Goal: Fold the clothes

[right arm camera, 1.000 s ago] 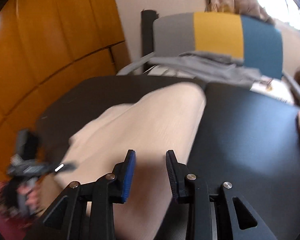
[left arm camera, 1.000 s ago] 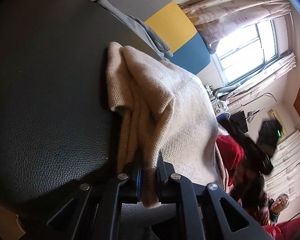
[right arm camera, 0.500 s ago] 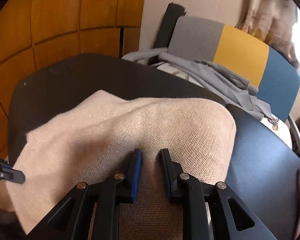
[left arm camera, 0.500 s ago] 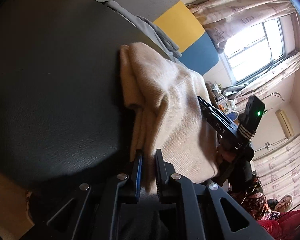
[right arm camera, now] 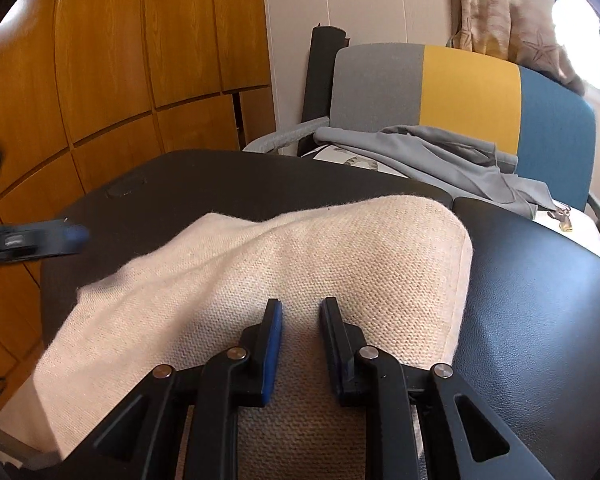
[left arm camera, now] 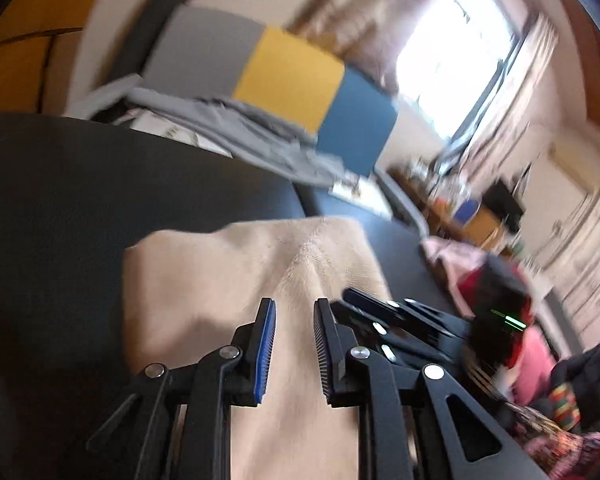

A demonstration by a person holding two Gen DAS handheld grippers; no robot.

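Note:
A beige knit garment (right arm camera: 300,256) lies folded on the black leather table (right arm camera: 540,300); it also shows in the left wrist view (left arm camera: 220,272), which is blurred. My left gripper (left arm camera: 294,308) hovers over the garment with its jaws a little apart and nothing between them. My right gripper (right arm camera: 300,306) is over the garment's near part, jaws slightly apart and empty. The right gripper's fingers (left arm camera: 380,304) show to the right in the left wrist view, and the left gripper's fingers (right arm camera: 40,238) show at the left edge of the right wrist view.
A chair (right arm camera: 460,84) with a grey, yellow and blue back stands behind the table, with a grey garment (right arm camera: 440,156) draped on its seat. A wooden wardrobe (right arm camera: 120,60) is at the left. Pink and red clothes (left arm camera: 500,288) lie at the table's right.
My left gripper has let go of the garment's edge and swung to face across the table. My right gripper has opened slightly. The garment now lies flatter.

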